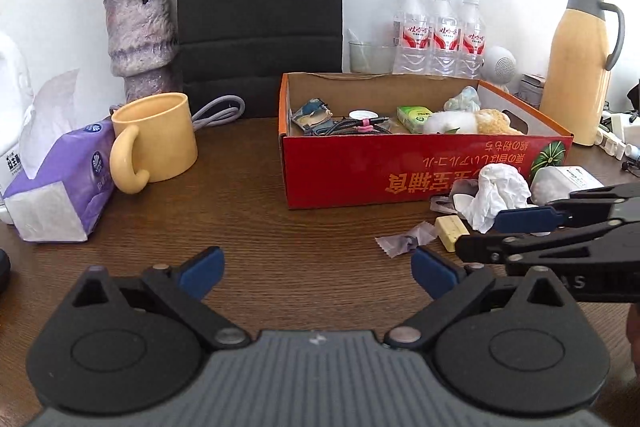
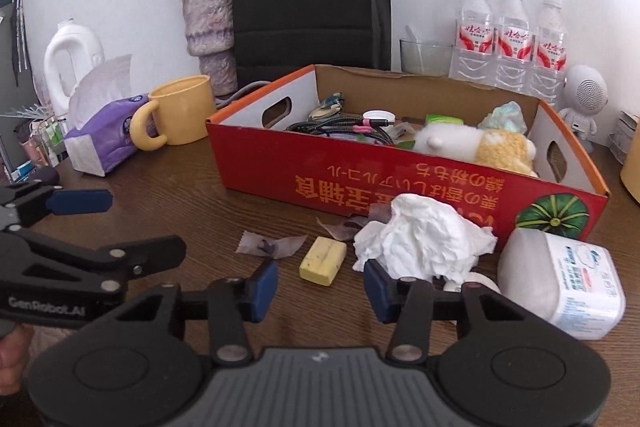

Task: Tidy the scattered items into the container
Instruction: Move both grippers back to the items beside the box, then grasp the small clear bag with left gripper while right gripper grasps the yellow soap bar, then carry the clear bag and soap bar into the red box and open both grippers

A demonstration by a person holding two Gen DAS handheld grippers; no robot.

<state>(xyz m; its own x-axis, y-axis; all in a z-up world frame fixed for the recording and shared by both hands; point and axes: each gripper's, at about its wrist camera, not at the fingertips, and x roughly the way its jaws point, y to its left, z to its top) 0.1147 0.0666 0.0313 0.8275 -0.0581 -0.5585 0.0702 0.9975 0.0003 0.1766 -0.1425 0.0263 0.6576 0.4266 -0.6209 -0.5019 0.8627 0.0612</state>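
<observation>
A red cardboard box stands on the wooden table and holds cables, a plush toy and small packets. In front of it lie a crumpled white tissue, a yellow eraser block, a clear purple wrapper and a white wipes pack. My right gripper is open and empty, just short of the eraser and tissue. My left gripper is open and empty over bare table, left of these items.
A yellow mug and a purple tissue pack stand at the left. A vase, black bag, three water bottles, a glass and a yellow thermos line the back.
</observation>
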